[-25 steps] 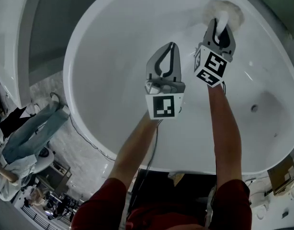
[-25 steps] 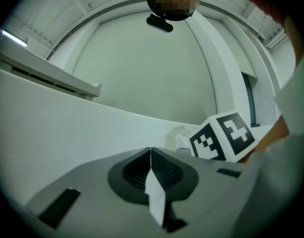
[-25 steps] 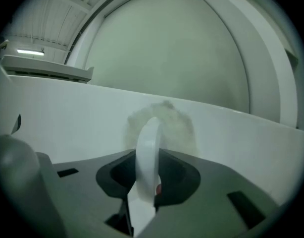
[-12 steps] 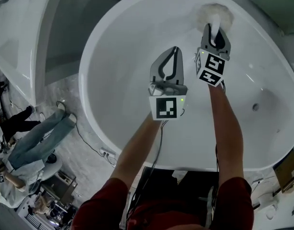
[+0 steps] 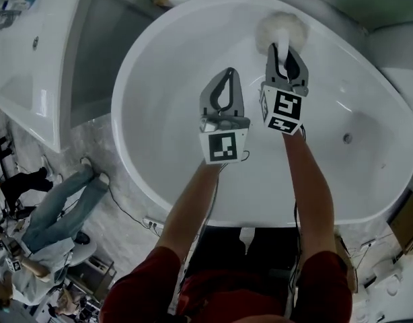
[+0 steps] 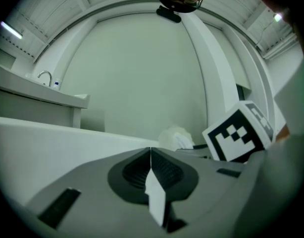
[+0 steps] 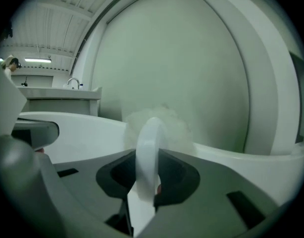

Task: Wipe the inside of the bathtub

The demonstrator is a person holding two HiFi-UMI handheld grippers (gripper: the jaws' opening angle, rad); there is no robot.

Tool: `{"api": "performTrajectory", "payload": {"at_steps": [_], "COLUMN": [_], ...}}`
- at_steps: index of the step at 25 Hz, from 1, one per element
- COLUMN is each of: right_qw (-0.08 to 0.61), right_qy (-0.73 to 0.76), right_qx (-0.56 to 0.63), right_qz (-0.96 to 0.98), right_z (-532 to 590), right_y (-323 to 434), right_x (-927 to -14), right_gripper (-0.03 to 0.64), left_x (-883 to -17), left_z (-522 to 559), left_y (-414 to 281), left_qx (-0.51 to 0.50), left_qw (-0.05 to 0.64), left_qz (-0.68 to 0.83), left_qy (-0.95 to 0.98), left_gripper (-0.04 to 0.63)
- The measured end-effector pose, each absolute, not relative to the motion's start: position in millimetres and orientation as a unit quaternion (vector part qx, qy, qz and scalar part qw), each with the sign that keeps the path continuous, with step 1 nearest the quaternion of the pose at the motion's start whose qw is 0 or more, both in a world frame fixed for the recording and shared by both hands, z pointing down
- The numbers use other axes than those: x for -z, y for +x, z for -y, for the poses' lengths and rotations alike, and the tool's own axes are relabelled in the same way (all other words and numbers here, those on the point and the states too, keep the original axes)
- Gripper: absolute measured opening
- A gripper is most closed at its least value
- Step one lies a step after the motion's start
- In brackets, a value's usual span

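A large white oval bathtub (image 5: 153, 66) fills the head view. My right gripper (image 5: 284, 51) is shut on the white handle (image 7: 147, 157) of a fluffy white duster (image 5: 282, 29), whose head presses against the tub's far inner wall near the rim. The fluffy head (image 7: 159, 125) shows just past the jaws in the right gripper view. My left gripper (image 5: 223, 89) hangs over the tub's middle, left of the right one, shut with nothing between its jaws. In the left gripper view the duster (image 6: 176, 138) and the right gripper's marker cube (image 6: 238, 133) lie ahead to the right.
The drain hole (image 5: 347, 138) sits on the tub floor at right. A second white tub or basin (image 5: 31, 52) stands at the upper left. A person in jeans (image 5: 55, 207) stands on the marble floor at left. A cable (image 5: 126, 210) runs along the floor by the tub.
Both grippers have shifted up and slightly left in the head view. The duster head has slid along the far wall toward the rim. Both grippers stay shut.
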State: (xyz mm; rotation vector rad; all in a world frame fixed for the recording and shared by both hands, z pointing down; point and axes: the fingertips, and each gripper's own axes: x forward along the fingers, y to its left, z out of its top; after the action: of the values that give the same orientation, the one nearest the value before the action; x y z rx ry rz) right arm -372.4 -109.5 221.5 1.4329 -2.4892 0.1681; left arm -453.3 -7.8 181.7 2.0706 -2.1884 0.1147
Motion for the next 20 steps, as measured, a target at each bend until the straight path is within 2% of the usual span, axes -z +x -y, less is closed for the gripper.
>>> {"api": "performTrajectory", "payload": {"at_steps": [6, 20], "right_qw": [0.110, 0.062], "right_qy": [0.492, 0.541], "right_qx": [-0.034, -0.001], "right_qz": [0.863, 0.839], "right_z": [31.7, -77.2], "right_y": [-262.5, -135.3], "right_x": [-125.1, 32.0], "right_gripper": [0.097, 0.097], "left_x": [-95.4, 36.2], "left_z": [-40.5, -94.8], "left_y": [-354.7, -235.6], "left_qx": [-0.036, -0.016], "left_qw": [0.045, 0.012], "left_qz": [0.714, 0.657], "left_qy": [0.697, 0.754], "left_gripper": [0.015, 0.015]}}
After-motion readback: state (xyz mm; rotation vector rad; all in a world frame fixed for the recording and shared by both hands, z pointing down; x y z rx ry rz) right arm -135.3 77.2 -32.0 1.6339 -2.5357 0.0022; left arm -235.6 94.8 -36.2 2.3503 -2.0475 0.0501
